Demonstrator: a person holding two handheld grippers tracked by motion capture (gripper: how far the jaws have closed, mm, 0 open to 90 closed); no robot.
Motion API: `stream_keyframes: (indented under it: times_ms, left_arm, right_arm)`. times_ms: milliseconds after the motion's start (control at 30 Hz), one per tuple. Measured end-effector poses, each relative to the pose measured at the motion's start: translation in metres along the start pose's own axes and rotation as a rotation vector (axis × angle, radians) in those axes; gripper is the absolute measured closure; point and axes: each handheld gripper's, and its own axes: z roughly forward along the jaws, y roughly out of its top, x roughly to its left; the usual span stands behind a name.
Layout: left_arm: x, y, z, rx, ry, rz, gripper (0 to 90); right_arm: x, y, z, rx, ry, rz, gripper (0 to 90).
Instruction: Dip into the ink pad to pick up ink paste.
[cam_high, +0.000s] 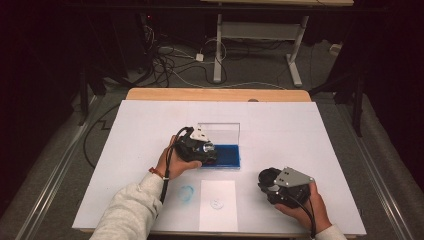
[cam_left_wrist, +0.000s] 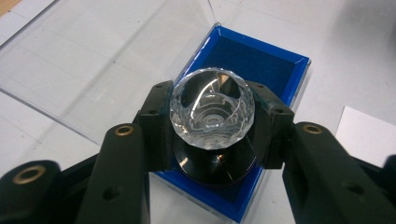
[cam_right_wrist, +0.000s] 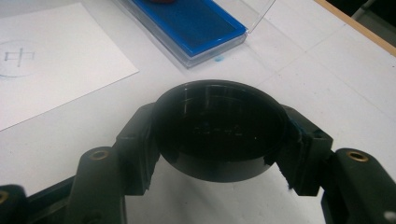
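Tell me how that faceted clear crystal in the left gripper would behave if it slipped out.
The crystal looks like cut glass, so probably heavy for its size and apt to chip. Its rounded, faceted rim suggests it could roll. The left gripper pinches only its smooth sides, above the blue tray, so the hold may be slippery.

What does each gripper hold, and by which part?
Left gripper clamps a clear faceted crystal stamp by its sides, above the blue ink pad. Right gripper clamps a round black cap by its rim.
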Motion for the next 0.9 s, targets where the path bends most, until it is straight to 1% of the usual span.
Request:
stream_keyframes:
  times_ms: [67,167,233,400,467,600,667,767,900]
  left_arm:
    - [-0.001,-0.0006,0.0001,0.0,0.008,0.005,54.7]
    - [-0.0004,-0.0007,0.0,0.003,0.004,0.01,54.7]
    - [-0.0004,-0.001,0.0006,-0.003,-0.001,0.001,54.7]
    - [-0.0018,0.0058,0.0029,0.022,0.008,0.008,54.7]
    - [-0.0003,0.0081,0.0038,0.03,0.001,0.01,54.7]
    - [0.0038,0.003,0.0014,0.021,-0.02,-0.008,54.7]
    - [0.0027,0.0006,0.0003,0.015,-0.016,-0.005,54.7]
    - [-0.0007,0.0003,0.0004,0.015,0.0,0.007,54.7]
    - [-0.0012,0.0002,0.0002,0.019,0.004,0.011,54.7]
  right_arm:
    - [0.0006,0.0002,0.0001,-0.001,0.0,-0.001,38.7]
    - [0.0011,0.0004,0.0,0.0,0.004,-0.003,38.7]
    - [0.0014,0.0003,0.0,0.001,0.004,-0.002,38.7]
    - [0.0012,0.0001,0.0012,0.005,0.004,-0.001,38.7]
    - [0.0015,0.0005,0.0022,0.009,0.004,-0.006,38.7]
    - [0.0022,0.0011,0.0018,0.006,0.006,-0.006,38.7]
    - [0.0013,0.0004,0.002,0.007,0.007,-0.005,38.7]
    - [0.0021,0.0002,0.0015,0.009,0.004,-0.003,38.7]
    - [0.002,0.0006,0.0005,0.004,0.002,-0.004,38.7]
